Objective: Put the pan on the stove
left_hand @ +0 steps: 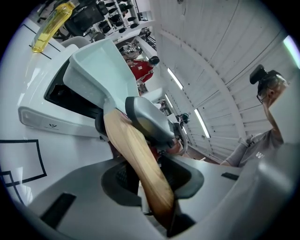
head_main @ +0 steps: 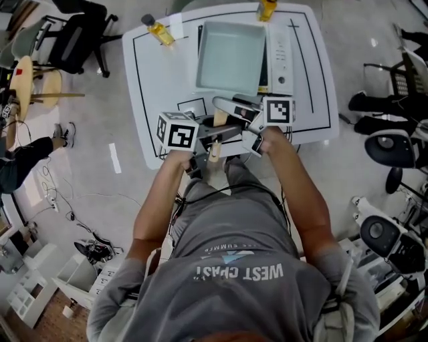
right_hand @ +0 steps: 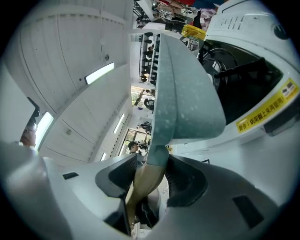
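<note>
Clamping the pan's wooden handle (left_hand: 136, 154) between them, the left tongs (left_hand: 151, 174) gripped its near end. The right tongs (right_hand: 149, 180) were clenched on it further up, by the green neck. Beyond them the pale green square pan (head_main: 231, 57) lay over the white stove (head_main: 279, 60) on the counter (head_main: 157, 87); whether its base touched the black cooktop could not be told. A yellow bottle (head_main: 159, 30) stood at the counter's far left corner, a second bottle (head_main: 266, 9) at its far edge.

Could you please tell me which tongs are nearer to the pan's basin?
Right. The right tongs grip the handle beside the basin; the left tongs hold its wooden end, farther back.
</note>
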{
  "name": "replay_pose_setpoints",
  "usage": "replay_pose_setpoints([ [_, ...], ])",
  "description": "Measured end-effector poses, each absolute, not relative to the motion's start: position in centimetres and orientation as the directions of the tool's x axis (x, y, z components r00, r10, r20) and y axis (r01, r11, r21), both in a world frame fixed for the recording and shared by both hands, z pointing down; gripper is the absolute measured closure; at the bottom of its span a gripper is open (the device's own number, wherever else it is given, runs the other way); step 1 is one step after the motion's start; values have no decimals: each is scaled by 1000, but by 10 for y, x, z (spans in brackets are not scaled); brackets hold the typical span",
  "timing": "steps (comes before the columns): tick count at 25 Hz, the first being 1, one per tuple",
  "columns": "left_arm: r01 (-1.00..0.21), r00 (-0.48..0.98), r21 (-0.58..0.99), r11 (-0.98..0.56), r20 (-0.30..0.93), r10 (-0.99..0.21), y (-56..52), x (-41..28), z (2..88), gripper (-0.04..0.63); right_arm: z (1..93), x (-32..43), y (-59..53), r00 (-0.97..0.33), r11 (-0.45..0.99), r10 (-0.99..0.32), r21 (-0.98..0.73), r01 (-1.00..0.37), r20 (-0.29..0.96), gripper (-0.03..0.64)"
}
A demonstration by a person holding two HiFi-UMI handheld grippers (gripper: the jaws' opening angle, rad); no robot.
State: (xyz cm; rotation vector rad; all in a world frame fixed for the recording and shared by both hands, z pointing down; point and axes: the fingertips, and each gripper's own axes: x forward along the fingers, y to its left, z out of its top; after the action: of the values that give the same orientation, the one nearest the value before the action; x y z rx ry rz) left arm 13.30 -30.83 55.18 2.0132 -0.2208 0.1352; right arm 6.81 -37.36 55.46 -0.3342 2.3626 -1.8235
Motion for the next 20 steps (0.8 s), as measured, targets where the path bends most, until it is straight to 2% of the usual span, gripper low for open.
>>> replay_pose_setpoints([
  [16,-216,976,901,-376,194,-96,-336,141,584,480,589,78,-401,-958,187,-288,-980,-64,8,425],
  [20,-192,981,911,-365,164,-107,-346,143,580,477,587,80,-410,-953,157,-302,-987,-23,-26,422],
])
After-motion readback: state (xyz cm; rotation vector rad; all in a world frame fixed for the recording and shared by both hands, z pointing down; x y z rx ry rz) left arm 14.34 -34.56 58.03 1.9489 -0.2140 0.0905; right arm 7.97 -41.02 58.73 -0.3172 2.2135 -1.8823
